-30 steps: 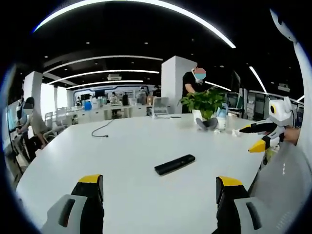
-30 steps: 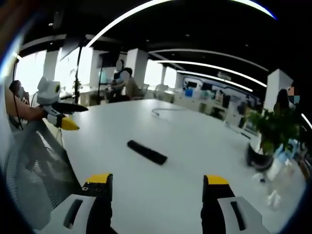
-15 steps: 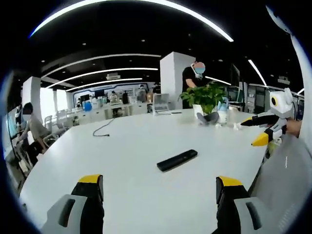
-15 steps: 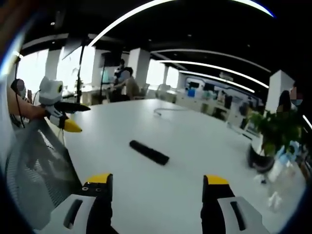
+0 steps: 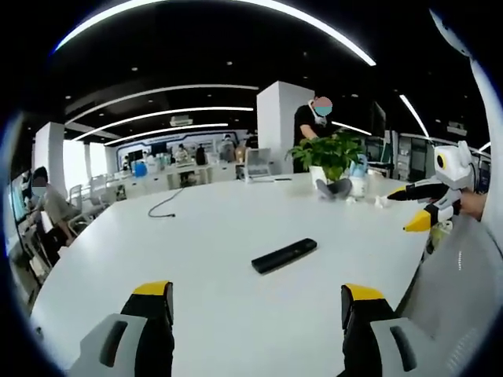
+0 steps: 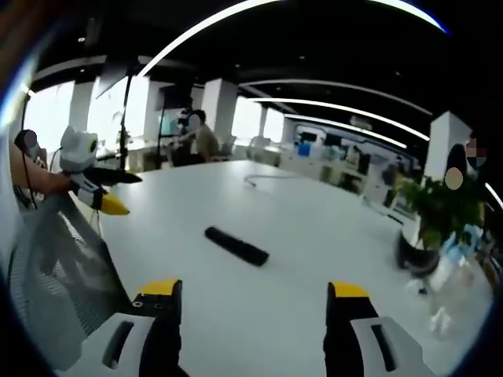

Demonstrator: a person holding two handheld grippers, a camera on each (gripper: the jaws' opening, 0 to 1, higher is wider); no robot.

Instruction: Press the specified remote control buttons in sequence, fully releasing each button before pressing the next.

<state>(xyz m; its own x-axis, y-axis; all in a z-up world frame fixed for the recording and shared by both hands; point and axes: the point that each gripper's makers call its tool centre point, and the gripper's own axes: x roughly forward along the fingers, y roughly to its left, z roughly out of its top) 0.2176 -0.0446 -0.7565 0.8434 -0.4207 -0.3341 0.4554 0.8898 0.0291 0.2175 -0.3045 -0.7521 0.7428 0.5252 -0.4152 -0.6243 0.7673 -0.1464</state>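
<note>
Black remote control (image 5: 284, 256) untouched, both tools (image 5: 255, 297) (image 6: 253, 297) gaping, empty

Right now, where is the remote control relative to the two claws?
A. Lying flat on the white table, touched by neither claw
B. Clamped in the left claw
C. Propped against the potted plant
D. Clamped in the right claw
A: the remote control lies flat on the bare white table, well ahead of the open left claw and, in the right gripper view, ahead of the open right claw.

Black remote control (image 5: 284, 256) on white table (image 5: 204, 236); green-leaved potted plant (image 5: 330, 157); yellow-tipped black jaws.
</note>
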